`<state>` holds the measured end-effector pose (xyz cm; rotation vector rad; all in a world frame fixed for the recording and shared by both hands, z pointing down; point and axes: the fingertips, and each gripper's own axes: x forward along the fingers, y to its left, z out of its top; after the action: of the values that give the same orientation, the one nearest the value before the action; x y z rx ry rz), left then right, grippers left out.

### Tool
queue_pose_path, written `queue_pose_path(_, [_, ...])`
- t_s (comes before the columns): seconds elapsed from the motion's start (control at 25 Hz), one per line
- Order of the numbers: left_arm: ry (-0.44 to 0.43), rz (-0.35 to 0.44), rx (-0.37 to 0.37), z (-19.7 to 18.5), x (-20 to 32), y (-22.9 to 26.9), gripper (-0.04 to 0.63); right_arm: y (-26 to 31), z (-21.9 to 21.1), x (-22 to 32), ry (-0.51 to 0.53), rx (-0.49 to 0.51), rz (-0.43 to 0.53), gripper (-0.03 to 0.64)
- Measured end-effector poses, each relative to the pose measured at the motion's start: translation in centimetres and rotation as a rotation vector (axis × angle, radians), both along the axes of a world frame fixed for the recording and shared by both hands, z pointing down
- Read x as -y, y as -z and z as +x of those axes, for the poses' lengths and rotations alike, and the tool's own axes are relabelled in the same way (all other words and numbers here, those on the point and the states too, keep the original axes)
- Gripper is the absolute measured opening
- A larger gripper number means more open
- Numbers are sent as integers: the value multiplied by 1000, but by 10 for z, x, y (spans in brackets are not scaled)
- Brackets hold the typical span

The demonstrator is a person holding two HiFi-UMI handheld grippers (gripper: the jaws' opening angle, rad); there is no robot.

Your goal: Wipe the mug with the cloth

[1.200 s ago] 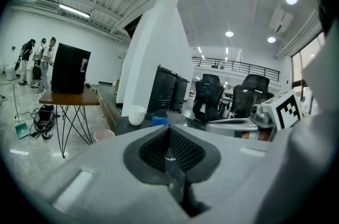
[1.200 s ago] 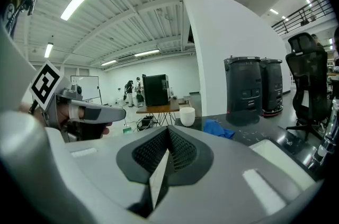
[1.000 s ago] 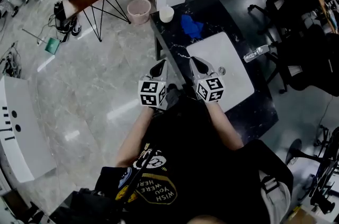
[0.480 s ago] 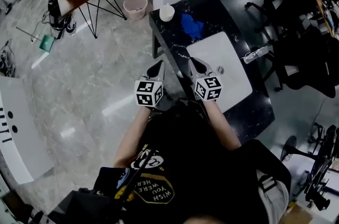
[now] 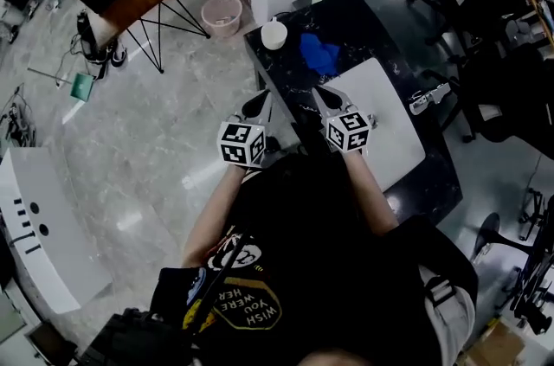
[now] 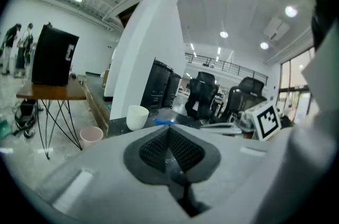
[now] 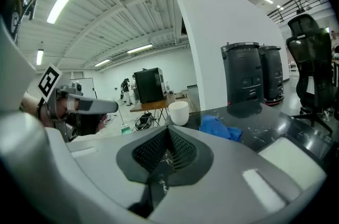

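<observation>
The left gripper (image 5: 257, 105) is pinched together, empty. The white mug (image 5: 273, 34) stands far ahead of it, right by the table (image 5: 368, 27) edge, so I think it needs a gentle grab. The blue cloth (image 5: 318, 51) lies ahead of the right gripper (image 5: 327, 100), which is also closed and empty. Both must open first. There is more open room on the right.

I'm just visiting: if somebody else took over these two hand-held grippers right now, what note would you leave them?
Left gripper: jaws shut, empty.
Right gripper: jaws shut, empty.
Both point toward the black table and touch nothing.
White mug: upright at the table's far corner, near the pillar.
Blue cloth: crumpled on the table beside the mug, not touching it, just beyond the white mat.
Done: nothing yet; cloth and mug are untouched.
Left: open the jaws, pick up the cloth, probably steady the mug with the other gripper, then wipe it.
</observation>
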<state>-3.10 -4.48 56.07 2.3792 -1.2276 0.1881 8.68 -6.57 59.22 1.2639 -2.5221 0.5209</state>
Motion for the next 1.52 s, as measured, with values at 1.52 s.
queue_pose_path(1.52, [9, -202, 210, -32, 189, -74, 2, -57, -26, 191, 191, -290, -137, 91])
